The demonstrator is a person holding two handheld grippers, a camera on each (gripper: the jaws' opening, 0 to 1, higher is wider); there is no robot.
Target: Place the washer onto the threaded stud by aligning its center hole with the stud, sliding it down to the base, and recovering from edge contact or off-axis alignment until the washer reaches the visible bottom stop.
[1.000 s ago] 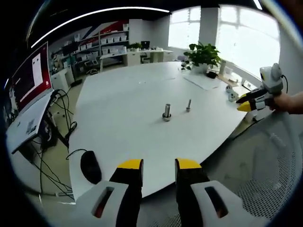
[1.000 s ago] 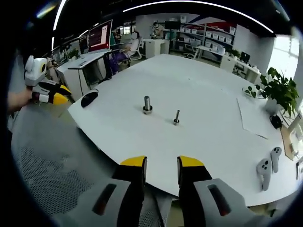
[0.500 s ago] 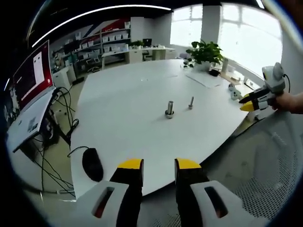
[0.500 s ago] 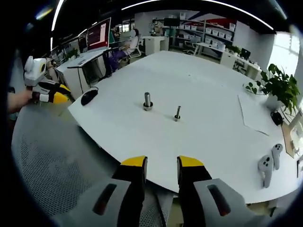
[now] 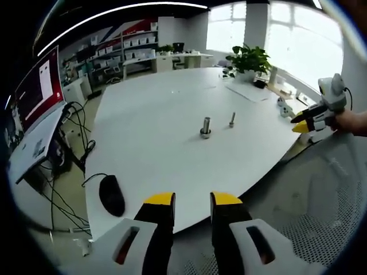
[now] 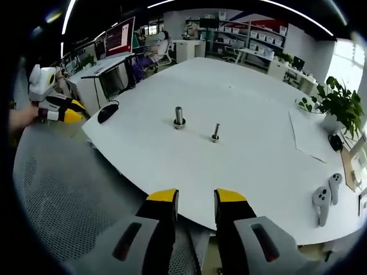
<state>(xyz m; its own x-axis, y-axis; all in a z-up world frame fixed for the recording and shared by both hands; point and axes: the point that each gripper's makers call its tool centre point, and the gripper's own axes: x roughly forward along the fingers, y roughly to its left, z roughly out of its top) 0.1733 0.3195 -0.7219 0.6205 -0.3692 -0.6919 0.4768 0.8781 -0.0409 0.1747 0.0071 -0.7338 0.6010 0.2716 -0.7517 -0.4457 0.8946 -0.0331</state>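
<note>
Two upright metal studs stand near the middle of the white round table (image 5: 149,132). The thicker stud (image 5: 205,126) (image 6: 179,117) has a wider ring at its foot. The thinner stud (image 5: 232,119) (image 6: 215,132) stands close beside it. I cannot make out a loose washer at this distance. My left gripper (image 5: 192,201) is off the table's near edge, open, nothing between its yellow-tipped fingers. My right gripper (image 6: 196,199) is also short of the table, open and holding nothing. Each gripper shows in the other's view, the right gripper (image 5: 304,123) and the left gripper (image 6: 64,113), each held by a hand.
A black mouse (image 5: 112,195) (image 6: 107,112) lies near the table edge. Two white controllers (image 6: 321,197), a sheet of paper (image 6: 307,140) and a potted plant (image 6: 338,103) sit at the table's far side. Mesh chair backs are below both grippers. Desks and shelves are behind.
Both views have shifted slightly with the hands. The studs and other things on the table have not moved, and both grippers stay open.
</note>
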